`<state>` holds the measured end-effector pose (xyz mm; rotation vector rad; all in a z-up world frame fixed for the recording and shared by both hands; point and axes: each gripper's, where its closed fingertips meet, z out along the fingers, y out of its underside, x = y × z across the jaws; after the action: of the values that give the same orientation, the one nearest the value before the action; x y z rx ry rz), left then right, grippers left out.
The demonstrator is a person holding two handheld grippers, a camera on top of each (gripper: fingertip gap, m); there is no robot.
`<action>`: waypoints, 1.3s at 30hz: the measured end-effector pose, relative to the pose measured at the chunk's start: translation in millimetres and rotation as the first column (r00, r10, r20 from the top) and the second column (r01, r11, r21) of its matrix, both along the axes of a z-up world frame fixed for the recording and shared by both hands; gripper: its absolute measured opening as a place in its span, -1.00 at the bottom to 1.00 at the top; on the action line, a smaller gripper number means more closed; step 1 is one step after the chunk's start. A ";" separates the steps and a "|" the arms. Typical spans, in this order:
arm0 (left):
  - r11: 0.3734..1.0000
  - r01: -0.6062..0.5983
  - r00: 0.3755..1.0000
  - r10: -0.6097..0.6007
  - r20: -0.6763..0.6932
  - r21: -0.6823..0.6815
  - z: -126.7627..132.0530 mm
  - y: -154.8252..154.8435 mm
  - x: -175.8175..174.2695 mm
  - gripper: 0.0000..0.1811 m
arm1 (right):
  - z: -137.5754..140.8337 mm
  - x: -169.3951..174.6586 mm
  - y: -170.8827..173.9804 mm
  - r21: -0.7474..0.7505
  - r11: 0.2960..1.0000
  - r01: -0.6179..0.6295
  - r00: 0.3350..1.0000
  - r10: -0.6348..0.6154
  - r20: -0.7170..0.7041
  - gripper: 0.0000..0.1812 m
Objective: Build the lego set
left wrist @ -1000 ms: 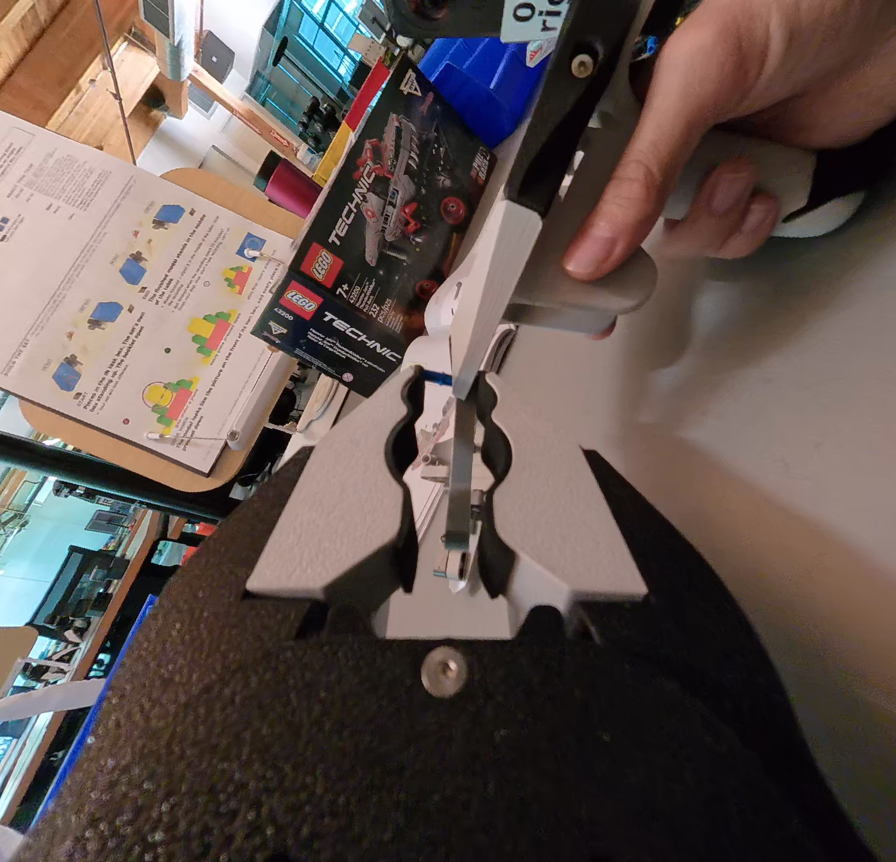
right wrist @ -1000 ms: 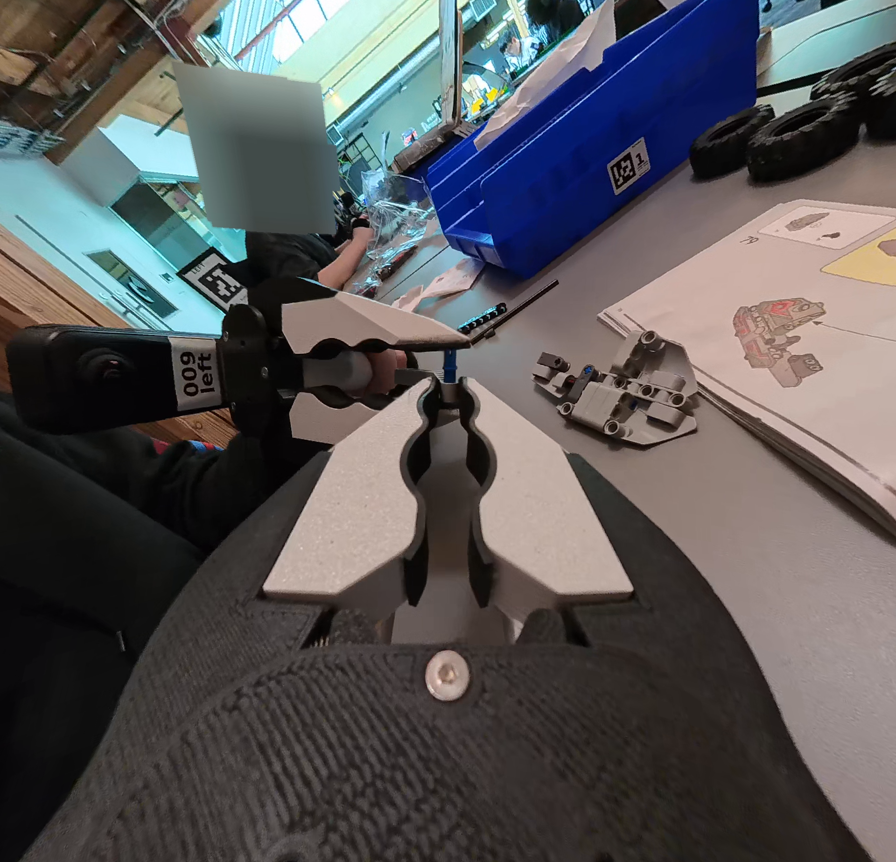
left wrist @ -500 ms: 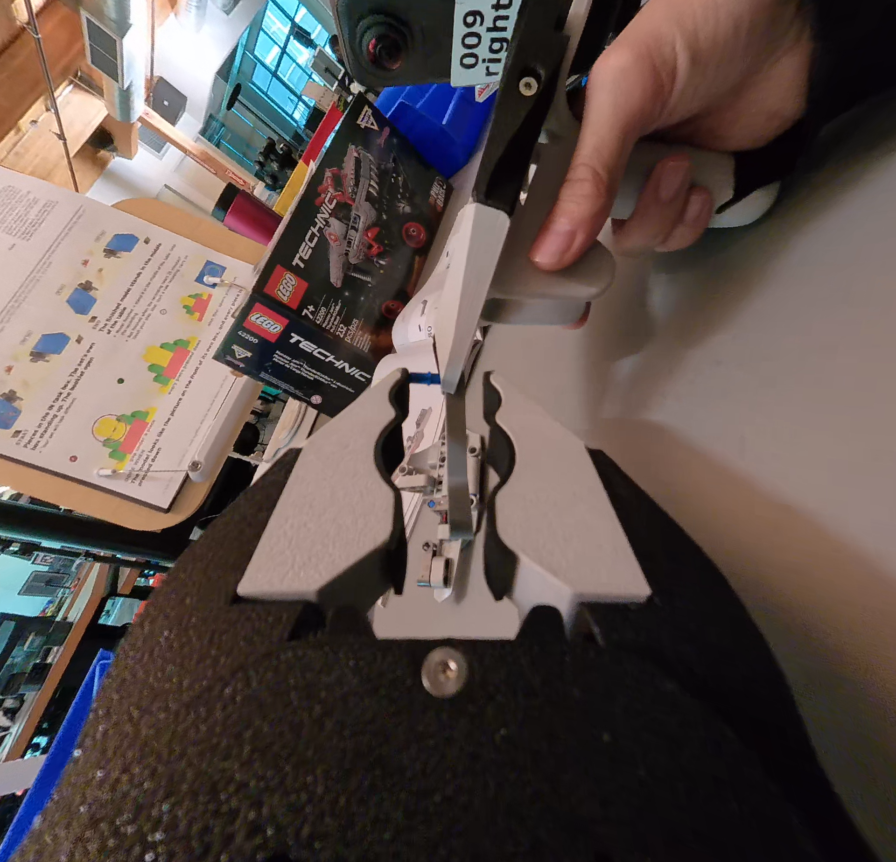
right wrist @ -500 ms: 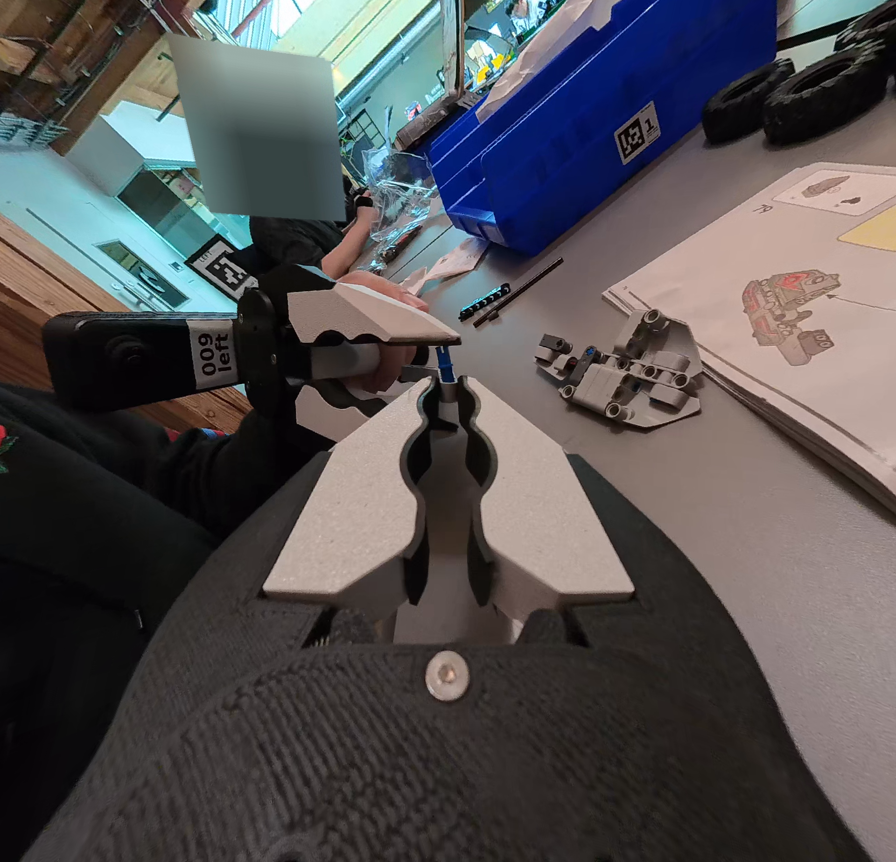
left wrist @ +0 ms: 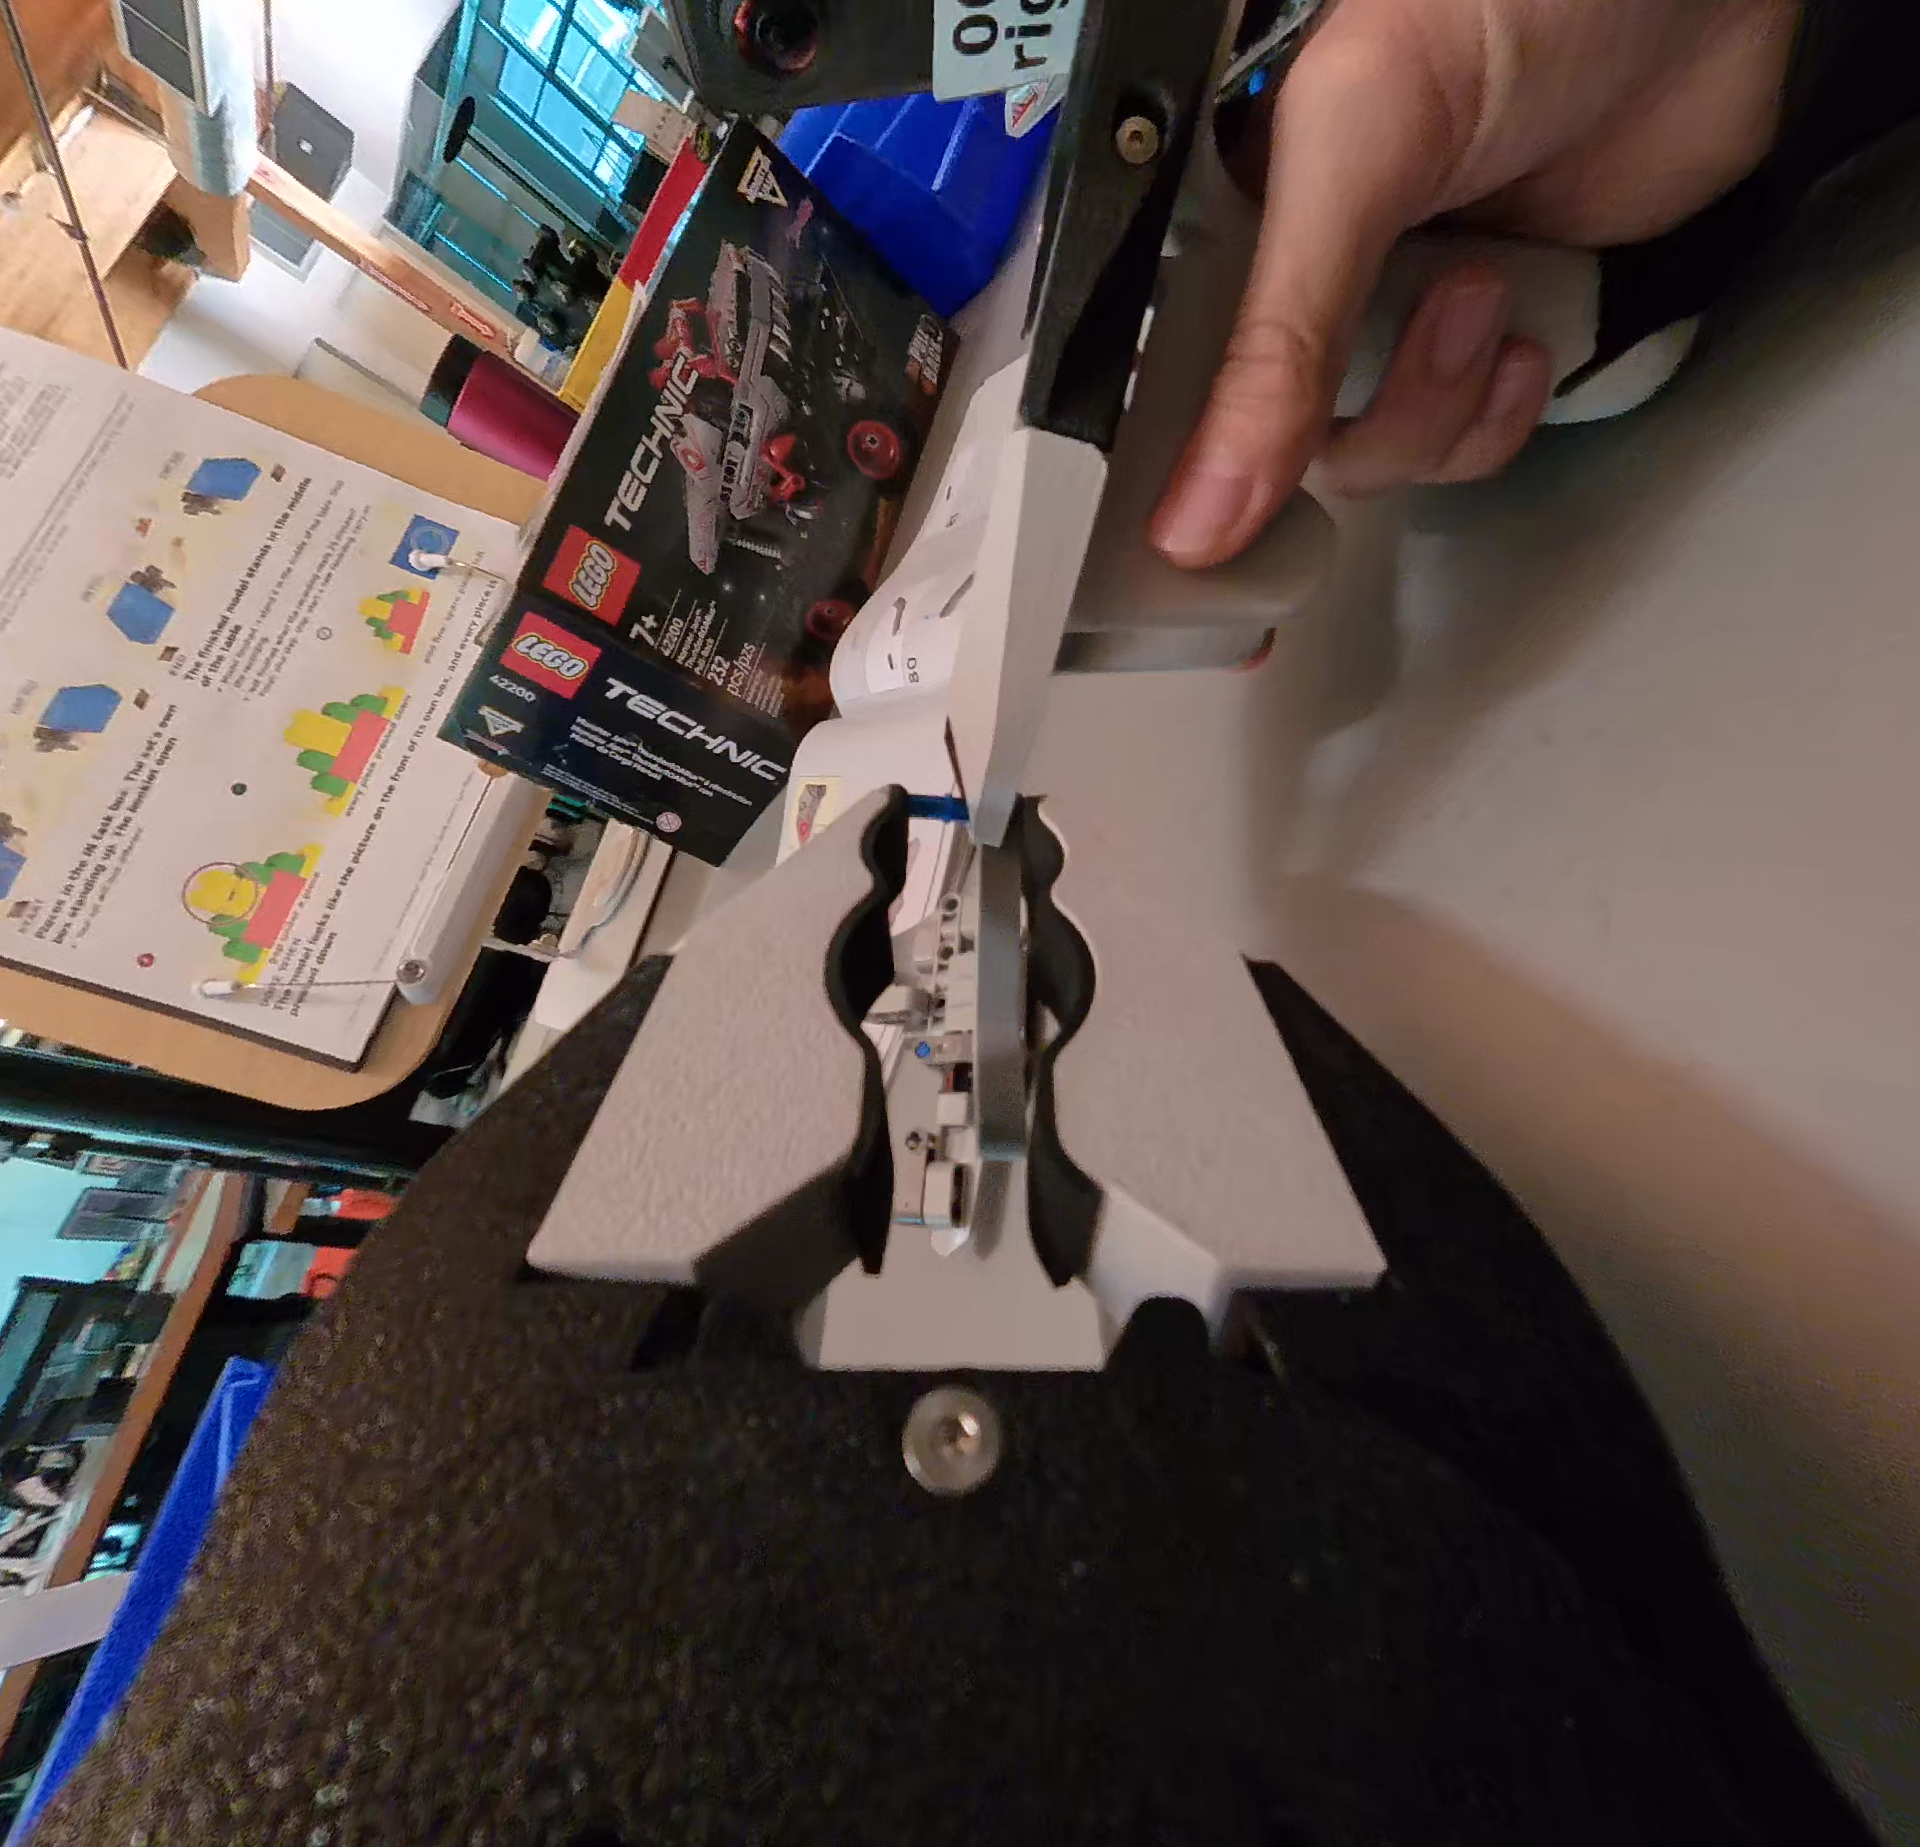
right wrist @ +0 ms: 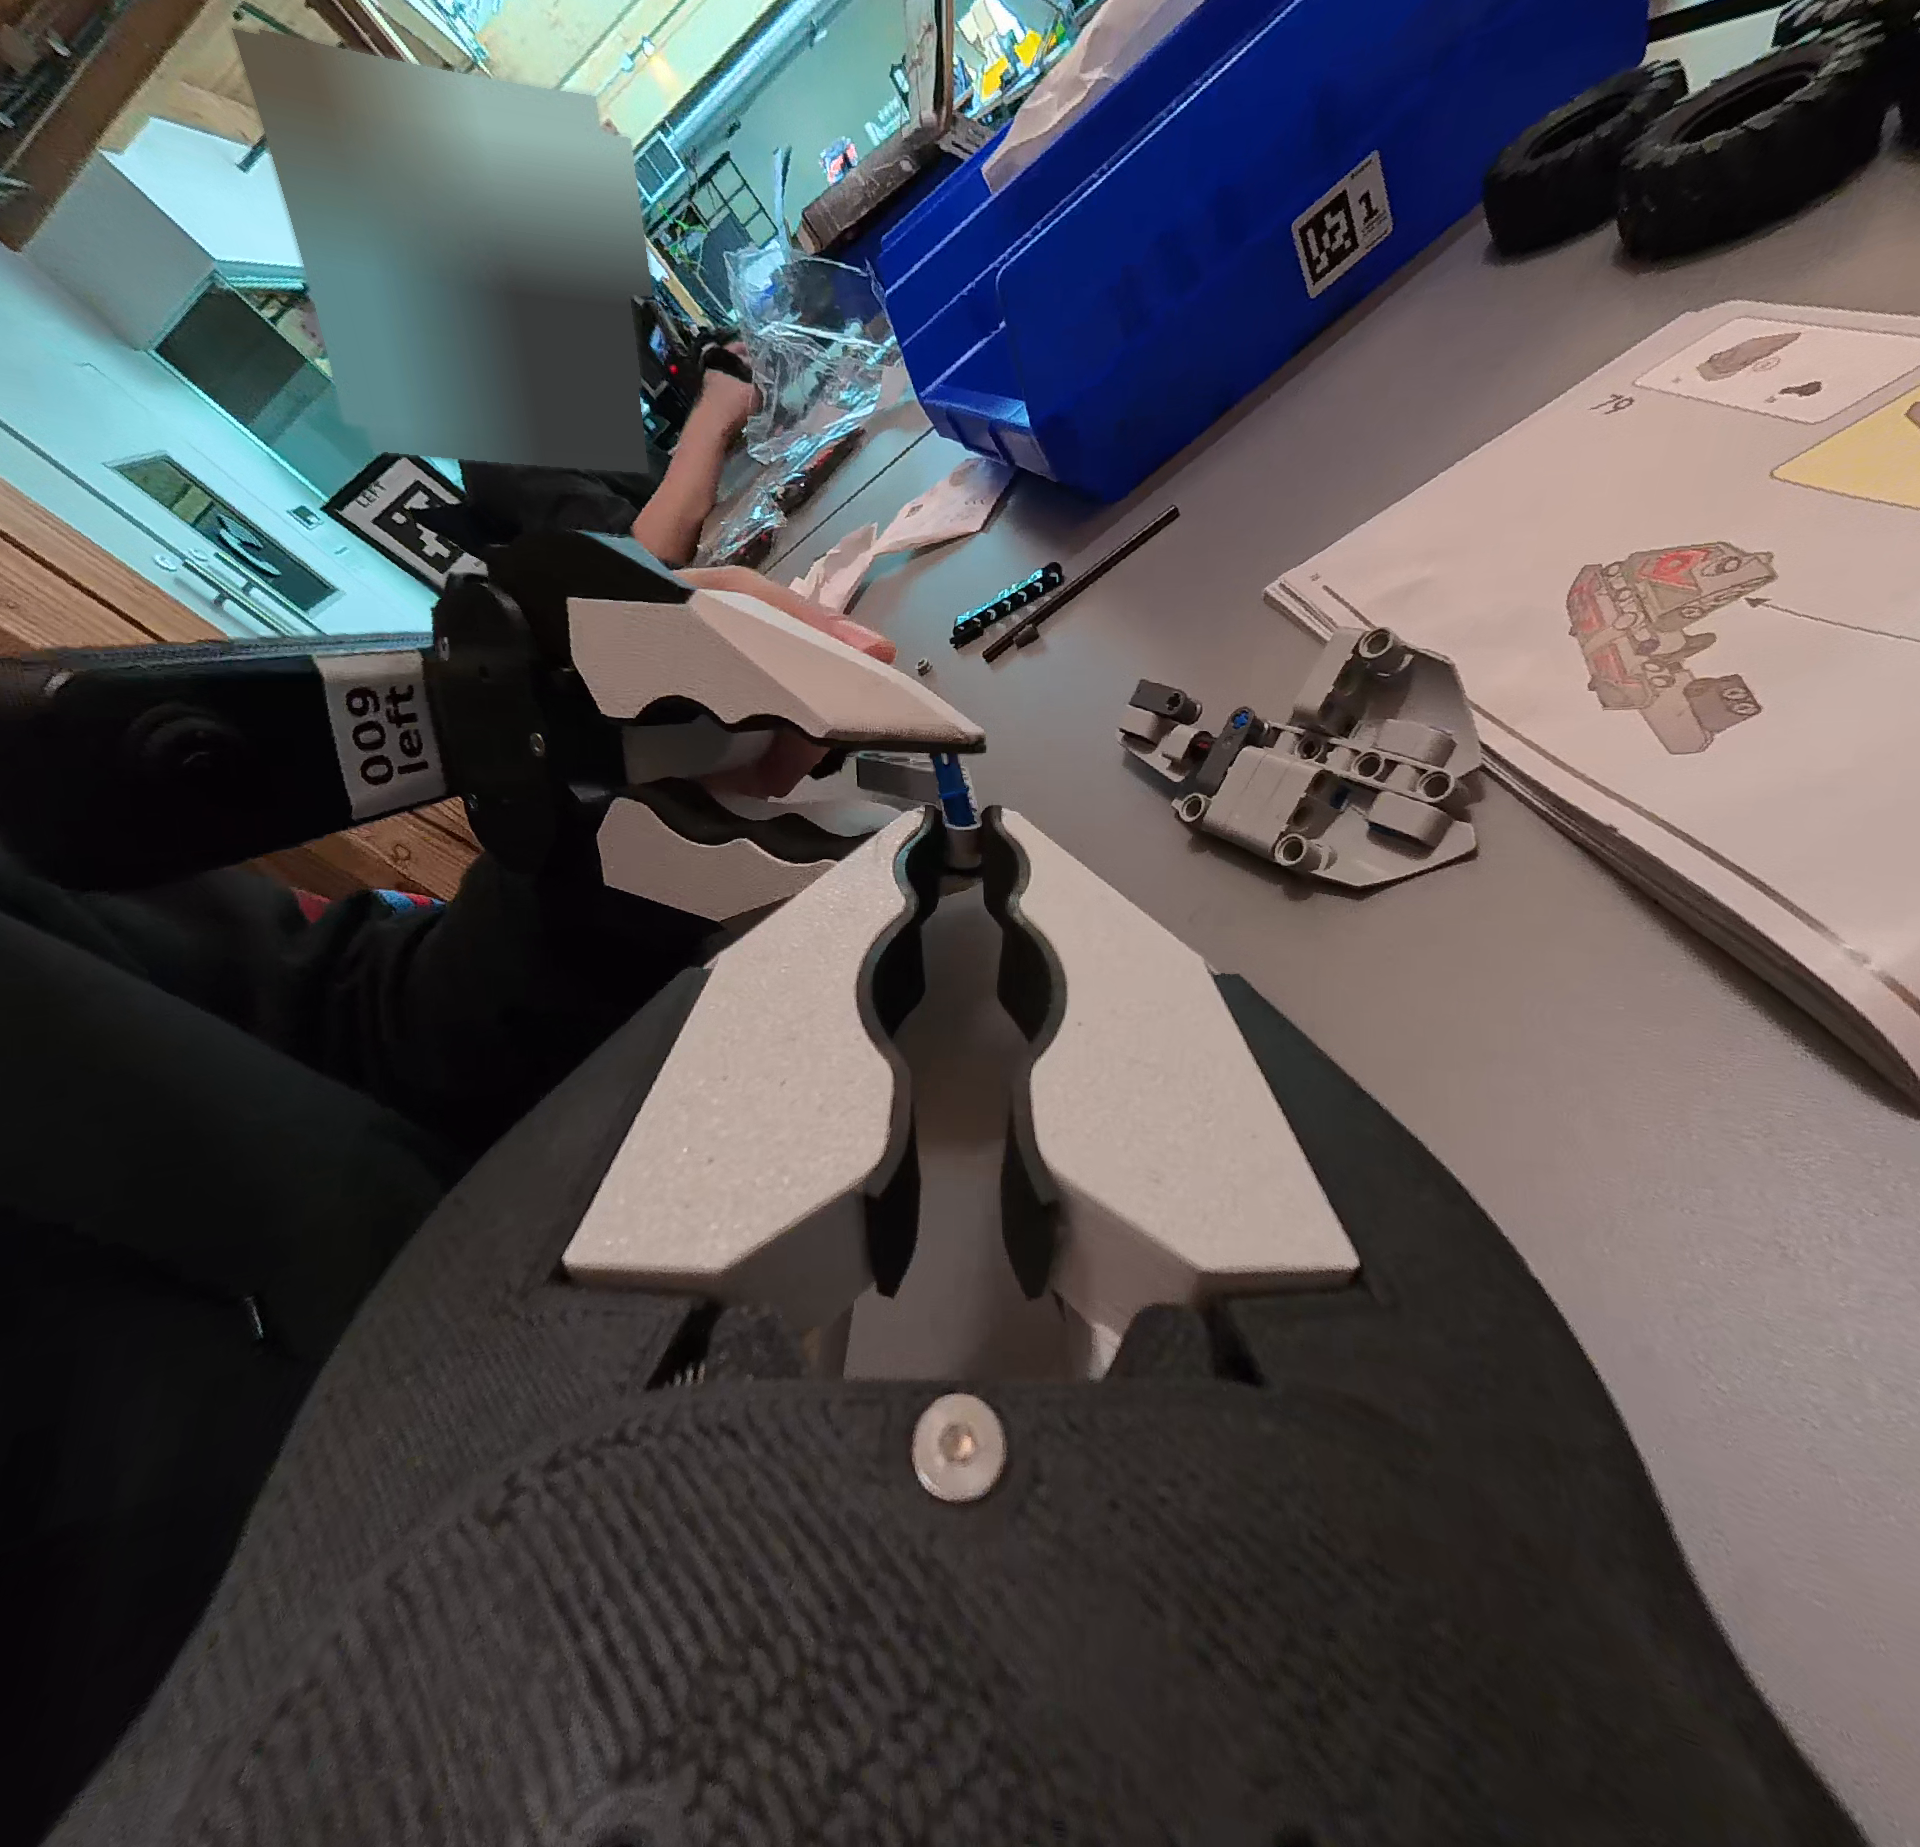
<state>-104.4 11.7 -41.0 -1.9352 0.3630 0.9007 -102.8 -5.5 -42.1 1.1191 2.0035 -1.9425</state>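
My left gripper [left wrist: 956, 821] is shut on a flat grey panel assembly [left wrist: 992, 1028], seen edge-on between its fingers. My right gripper [right wrist: 956, 826] is shut on a small blue pin [right wrist: 948, 795] in a grey bush. The pin's tip meets the grey piece at the left gripper's tip [right wrist: 920, 774]. In the left wrist view the right gripper [left wrist: 982, 810] comes down from above, with the blue pin [left wrist: 940, 806] sticking out sideways at my fingertips. A second grey assembly [right wrist: 1309, 779] lies on the table.
An open instruction booklet [right wrist: 1662, 654] lies right of the second assembly. A blue bin [right wrist: 1247, 218], black tyres [right wrist: 1662, 156], a black axle [right wrist: 1081, 582] and a short black beam [right wrist: 1008, 602] lie farther back. The set's box [left wrist: 727, 509] and a printed sheet [left wrist: 208, 675] stand behind. Both grippers' tips are close together, under 4 cm apart.
The two grippers have stayed tip to tip and shifted slightly together. The blue pin sits closer against the grey piece in the left gripper. Both grips are unchanged.
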 end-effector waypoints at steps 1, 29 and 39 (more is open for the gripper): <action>1.000 0.002 1.000 -0.002 0.012 0.009 -0.1 -0.5 0.3 -0.80 | -0.3 0.3 -0.6 0.007 1.000 -0.001 1.000 0.001 -0.004 -0.94; 0.995 -0.064 0.996 0.059 0.066 0.074 8.4 -1.9 -4.6 -0.80 | 7.0 -3.3 10.3 -0.025 0.999 0.027 0.998 -0.028 -0.049 -0.82; 0.999 -0.026 1.000 0.026 -0.013 0.042 7.5 2.0 2.5 -0.80 | 5.8 4.2 4.1 0.012 1.000 -0.024 0.997 0.025 -0.079 -0.94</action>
<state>-101.9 13.7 -33.5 -1.8998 0.3251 0.9317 -98.6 -1.3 -36.3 1.0307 2.0599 -1.9962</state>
